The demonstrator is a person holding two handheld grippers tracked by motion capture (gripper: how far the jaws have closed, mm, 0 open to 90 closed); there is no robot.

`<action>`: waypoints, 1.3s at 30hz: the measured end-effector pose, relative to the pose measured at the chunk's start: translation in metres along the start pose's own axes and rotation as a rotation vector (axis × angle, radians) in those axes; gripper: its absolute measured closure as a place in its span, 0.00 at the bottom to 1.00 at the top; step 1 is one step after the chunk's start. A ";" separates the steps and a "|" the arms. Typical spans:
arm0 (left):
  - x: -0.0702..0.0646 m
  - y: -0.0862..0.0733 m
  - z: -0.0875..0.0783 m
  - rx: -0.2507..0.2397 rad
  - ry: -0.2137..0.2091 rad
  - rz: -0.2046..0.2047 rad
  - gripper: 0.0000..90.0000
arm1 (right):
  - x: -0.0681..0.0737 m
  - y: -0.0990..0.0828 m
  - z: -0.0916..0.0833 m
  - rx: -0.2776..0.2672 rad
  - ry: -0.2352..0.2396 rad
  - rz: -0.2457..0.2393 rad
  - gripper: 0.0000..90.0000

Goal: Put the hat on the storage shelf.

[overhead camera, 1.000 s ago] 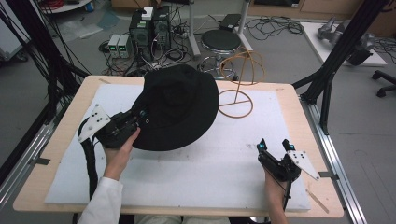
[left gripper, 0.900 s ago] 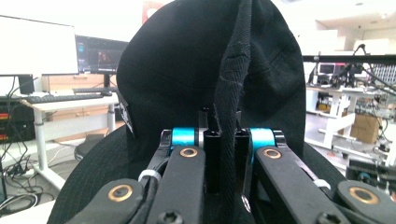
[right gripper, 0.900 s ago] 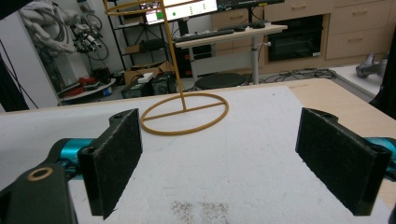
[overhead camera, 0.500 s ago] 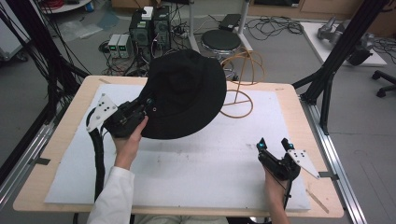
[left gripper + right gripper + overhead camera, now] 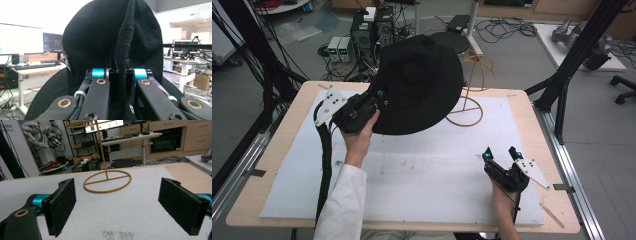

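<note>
A black wide-brimmed hat (image 5: 419,82) is held up above the back of the table, tilted on edge. My left gripper (image 5: 374,100) is shut on its brim at the hat's left side. Seen along the left gripper's jaws, a fold of the hat's brim (image 5: 123,62) is pinched between them and the crown rises behind. A yellow wire hat stand (image 5: 467,107) rises at the back centre, its upper part hidden behind the hat; its ring base (image 5: 107,181) lies flat on the mat. My right gripper (image 5: 501,154) rests open at the front right, with nothing between its pads (image 5: 62,205).
A white mat (image 5: 412,165) covers most of the wooden table (image 5: 277,150). Black frame posts (image 5: 569,75) stand at both back corners. Beyond the far edge are computer boxes, cables and a round black stool (image 5: 451,41) on the floor.
My left gripper has carried the hat up and to the right, toward the wire stand, tilting it more upright. The right gripper has stayed where it was.
</note>
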State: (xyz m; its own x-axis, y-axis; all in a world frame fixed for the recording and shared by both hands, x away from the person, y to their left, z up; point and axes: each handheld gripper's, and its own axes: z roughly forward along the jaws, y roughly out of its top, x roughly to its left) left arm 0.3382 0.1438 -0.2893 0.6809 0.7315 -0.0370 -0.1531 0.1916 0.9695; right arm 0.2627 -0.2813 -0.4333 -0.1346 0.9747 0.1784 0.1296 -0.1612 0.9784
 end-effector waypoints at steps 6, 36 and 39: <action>-0.005 0.010 0.026 -0.009 -0.032 0.009 0.98 | -0.001 0.000 -0.001 0.000 -0.005 0.006 0.15; -0.018 0.017 0.153 0.037 -0.121 -0.008 0.98 | -0.008 0.001 -0.008 -0.010 -0.017 0.027 0.15; -0.020 0.017 0.167 0.064 -0.110 0.010 0.98 | -0.009 0.001 -0.008 -0.011 -0.022 0.027 0.15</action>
State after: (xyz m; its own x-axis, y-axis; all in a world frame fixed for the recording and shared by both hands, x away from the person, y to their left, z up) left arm 0.4411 0.0233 -0.2317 0.7546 0.6561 -0.0038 -0.1169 0.1401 0.9832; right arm 0.2557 -0.2918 -0.4333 -0.1095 0.9731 0.2027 0.1223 -0.1892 0.9743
